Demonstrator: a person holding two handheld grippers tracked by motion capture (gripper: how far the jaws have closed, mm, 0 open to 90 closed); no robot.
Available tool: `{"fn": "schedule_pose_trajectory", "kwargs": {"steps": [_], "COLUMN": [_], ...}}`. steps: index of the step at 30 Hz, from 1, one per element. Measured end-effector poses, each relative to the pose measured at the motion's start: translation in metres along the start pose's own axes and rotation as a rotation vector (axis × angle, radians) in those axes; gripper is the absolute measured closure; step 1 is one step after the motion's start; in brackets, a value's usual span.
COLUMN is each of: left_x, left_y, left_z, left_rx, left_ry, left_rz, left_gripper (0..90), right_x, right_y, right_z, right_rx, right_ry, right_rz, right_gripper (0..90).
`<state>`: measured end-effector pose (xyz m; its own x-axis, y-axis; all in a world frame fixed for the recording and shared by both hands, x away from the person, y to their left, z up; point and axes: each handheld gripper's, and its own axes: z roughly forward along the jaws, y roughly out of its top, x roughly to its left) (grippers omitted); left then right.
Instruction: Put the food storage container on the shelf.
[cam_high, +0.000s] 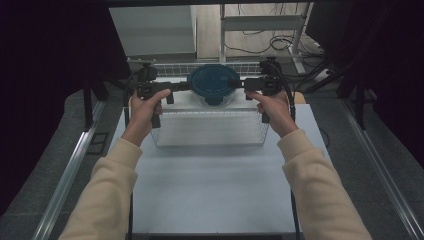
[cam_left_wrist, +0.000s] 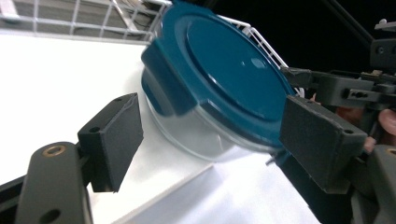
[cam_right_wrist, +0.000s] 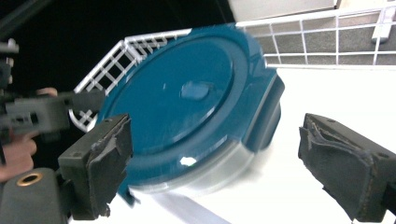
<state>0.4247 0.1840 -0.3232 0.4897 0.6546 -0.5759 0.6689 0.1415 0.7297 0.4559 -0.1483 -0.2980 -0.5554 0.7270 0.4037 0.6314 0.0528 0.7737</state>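
Flanking a blue-lidded container (cam_high: 214, 84) on the white basket (cam_high: 210, 135), both grippers are spread wide.

Left gripper (cam_left_wrist: 205, 135) and right gripper (cam_right_wrist: 215, 165) are seen clear of its clasps; basket placement is given by the high view.

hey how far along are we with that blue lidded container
Done, apparently: the blue-lidded container sits on the white shelf by the wire rack. In hand: left hand-held gripper and right hand-held gripper flank it, jaws open, gripping nothing. Left: drawing both clear.

Grey floor (cam_high: 45, 165), dark curtains (cam_high: 45, 60)
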Motion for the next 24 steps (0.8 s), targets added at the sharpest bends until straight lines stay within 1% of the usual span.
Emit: {"fn": "schedule_pose_trajectory", "kwargs": {"steps": [1, 2, 4, 5, 6, 7, 8, 10, 11, 12, 13, 14, 15, 17, 18, 20, 21, 22, 23, 24], "left_x": [0.000, 0.000, -0.002, -0.004, -0.004, -0.006, -0.007, -0.009, -0.009, -0.011, -0.012, -0.012, -0.014, -0.017, -0.018, -0.020, -0.020, -0.022, -0.023, -0.023], "left_y": [0.000, -0.004, -0.008, -0.010, -0.010, -0.015, -0.017, -0.023, -0.023, -0.031, -0.034, -0.034, -0.043, -0.052, -0.057, -0.069, -0.069, -0.076, -0.088, -0.094], "left_z": [0.000, -0.002, -0.004, -0.005, -0.005, -0.008, -0.010, -0.014, -0.014, -0.018, -0.021, -0.021, -0.028, -0.037, -0.041, -0.049, -0.049, -0.054, -0.059, -0.062], "left_rx": [0.000, -0.005, -0.002, -0.003, -0.003, -0.004, -0.010, -0.012, -0.012, -0.011, -0.012, -0.012, -0.013, -0.020, -0.024, -0.031, -0.031, -0.029, -0.026, -0.024], "left_ry": [0.000, 0.005, 0.029, 0.043, 0.043, 0.067, 0.072, 0.077, 0.077, 0.079, 0.077, 0.077, 0.066, 0.063, 0.062, 0.064, 0.064, 0.067, 0.069, 0.069], "left_rz": [0.000, 0.009, 0.049, 0.062, 0.062, 0.088, 0.087, 0.106, 0.106, 0.120, 0.125, 0.125, 0.140, 0.159, 0.170, 0.191, 0.191, 0.208, 0.228, 0.235], "left_gripper": [20.7, 20.8, 20.8, 20.7, 20.4, 20.4, 20.4, 20.4, 20.4, 20.4, 20.4, 20.4, 20.3, 20.0, 19.8, 19.6, 19.5, 19.3, 19.1, 19.1], "right_x": [0.000, 0.000, -0.001, -0.002, -0.002, -0.003, -0.002, -0.002, -0.002, -0.002, -0.001, -0.001, -0.001, 0.001, 0.003, 0.008, 0.010, 0.012, 0.012, 0.013], "right_y": [0.000, -0.004, -0.008, -0.011, -0.011, -0.017, -0.020, -0.027, -0.030, -0.033, -0.037, -0.040, -0.044, -0.052, -0.058, -0.069, -0.075, -0.083, -0.088, -0.094], "right_z": [0.000, -0.004, -0.009, -0.011, -0.011, -0.016, -0.019, -0.022, -0.023, -0.025, -0.026, -0.028, -0.030, -0.035, -0.038, -0.044, -0.046, -0.050, -0.052, -0.054], "right_rx": [0.000, 0.006, -0.001, -0.004, -0.004, -0.006, -0.010, -0.010, -0.012, -0.016, -0.018, -0.024, -0.032, -0.043, -0.064, -0.074, -0.079, -0.082, -0.087, -0.091], "right_ry": [0.000, -0.014, -0.004, 0.005, 0.005, 0.022, 0.029, 0.034, 0.038, 0.039, 0.041, 0.046, 0.050, 0.048, 0.046, 0.040, 0.036, 0.036, 0.037, 0.045], "right_rz": [0.000, -0.046, -0.067, -0.070, -0.070, -0.075, -0.079, -0.090, -0.096, -0.101, -0.103, -0.104, -0.103, -0.117, -0.137, -0.176, -0.193, -0.204, -0.211, -0.216], "right_gripper": [9.8, 9.8, 9.9, 10.0, 10.0, 10.5, 10.7, 10.8, 11.0, 11.2, 11.1, 11.5, 12.0, 13.1, 13.8, 13.9, 14.1, 14.4, 14.6, 14.6]}}
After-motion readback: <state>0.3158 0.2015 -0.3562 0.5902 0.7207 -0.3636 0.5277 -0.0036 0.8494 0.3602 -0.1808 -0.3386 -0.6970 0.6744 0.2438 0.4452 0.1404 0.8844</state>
